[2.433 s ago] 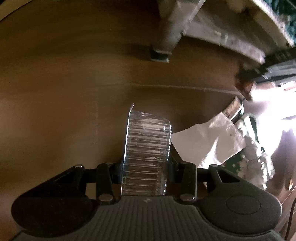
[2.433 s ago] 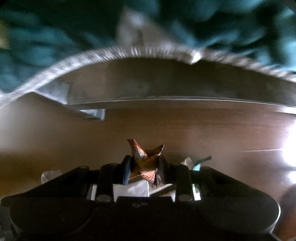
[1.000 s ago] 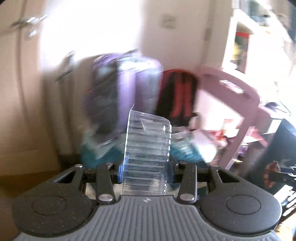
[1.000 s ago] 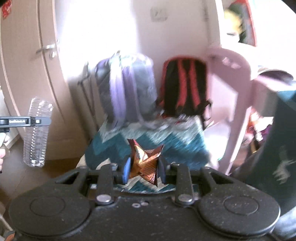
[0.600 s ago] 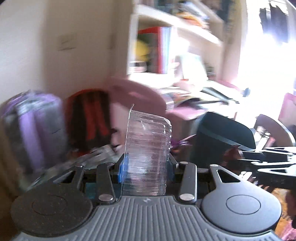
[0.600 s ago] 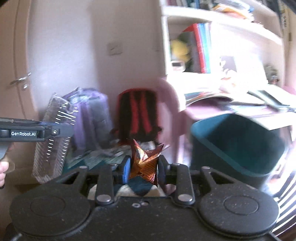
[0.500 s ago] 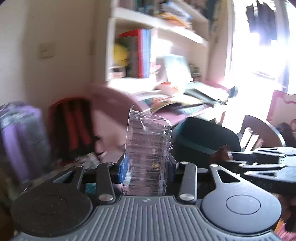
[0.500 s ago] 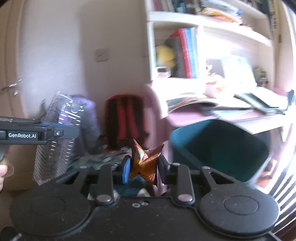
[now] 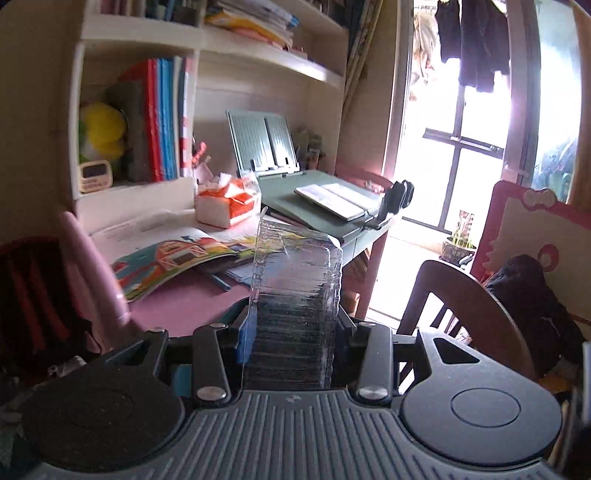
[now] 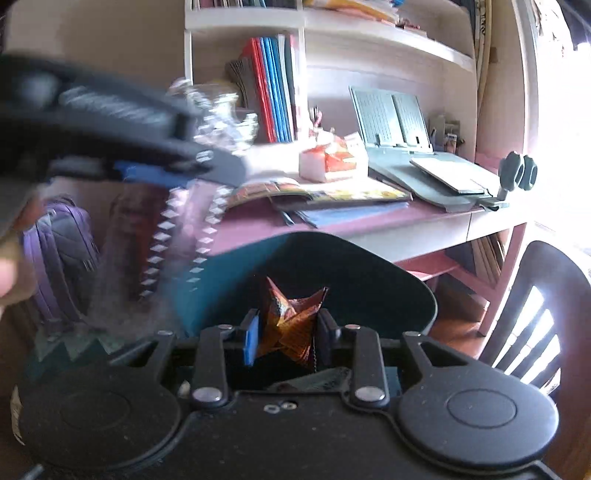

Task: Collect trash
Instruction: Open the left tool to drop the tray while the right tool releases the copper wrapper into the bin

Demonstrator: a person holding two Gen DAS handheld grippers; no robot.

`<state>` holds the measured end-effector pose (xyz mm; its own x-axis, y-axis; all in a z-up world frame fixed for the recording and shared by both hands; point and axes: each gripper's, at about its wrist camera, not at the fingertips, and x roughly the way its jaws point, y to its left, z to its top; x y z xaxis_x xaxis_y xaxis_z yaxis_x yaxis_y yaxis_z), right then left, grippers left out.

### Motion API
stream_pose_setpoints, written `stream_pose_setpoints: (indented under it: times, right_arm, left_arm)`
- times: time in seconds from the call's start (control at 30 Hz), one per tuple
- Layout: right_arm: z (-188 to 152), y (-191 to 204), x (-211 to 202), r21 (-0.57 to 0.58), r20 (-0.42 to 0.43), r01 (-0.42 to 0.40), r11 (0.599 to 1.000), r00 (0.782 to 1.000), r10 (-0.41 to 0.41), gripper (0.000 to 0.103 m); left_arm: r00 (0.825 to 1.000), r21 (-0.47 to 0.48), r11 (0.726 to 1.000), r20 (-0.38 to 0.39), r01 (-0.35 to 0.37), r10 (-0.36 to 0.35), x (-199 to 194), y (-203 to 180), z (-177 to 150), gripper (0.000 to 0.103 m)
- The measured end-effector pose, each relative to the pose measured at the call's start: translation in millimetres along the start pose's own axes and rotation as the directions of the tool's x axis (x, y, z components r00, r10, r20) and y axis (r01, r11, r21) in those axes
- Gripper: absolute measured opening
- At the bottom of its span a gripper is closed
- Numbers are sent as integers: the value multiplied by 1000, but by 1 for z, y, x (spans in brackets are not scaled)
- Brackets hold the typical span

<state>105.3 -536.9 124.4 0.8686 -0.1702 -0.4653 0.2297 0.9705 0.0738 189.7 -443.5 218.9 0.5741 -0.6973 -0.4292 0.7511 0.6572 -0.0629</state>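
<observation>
The pink desk (image 10: 373,221) is the landmark here, running under white shelves (image 10: 388,33) of upright books (image 10: 275,88). On the desk lie an open picture book (image 10: 325,194), a grey reading stand (image 10: 410,147) and an orange and white tissue pack (image 10: 328,157); no writing on any of them can be read. In front of the desk, below its edge, stands a teal bin (image 10: 332,280), mouth tilted toward the camera. To the right of the desk is a dark wooden chair (image 10: 539,306); to its left, a purple backpack (image 10: 59,251).

The left gripper (image 9: 295,325) pinches a clear ribbed plastic tray (image 9: 295,295) upright between its pads, in front of the desk. In the right wrist view that gripper is blurred, so any lettering on it is illegible.

The right gripper (image 10: 286,334) pinches a crumpled orange wrapper (image 10: 291,321), which stands before the bin's dark opening.
</observation>
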Motion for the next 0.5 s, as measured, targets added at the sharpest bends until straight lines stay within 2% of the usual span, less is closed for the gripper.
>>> stream_pose_setpoints:
  times: [0.23, 0.5]
  right_arm:
    - [-6, -11, 23, -29, -80, 0, 1000, 997, -2, 32]
    - [-11, -13, 45, -46, -148, -2, 999, 989, -5, 38]
  left_arm:
    - [995, 16, 1000, -95, 3, -2, 71, -7, -11, 42]
    - [981, -13, 1000, -193, 20, -22, 105, -5, -31, 43]
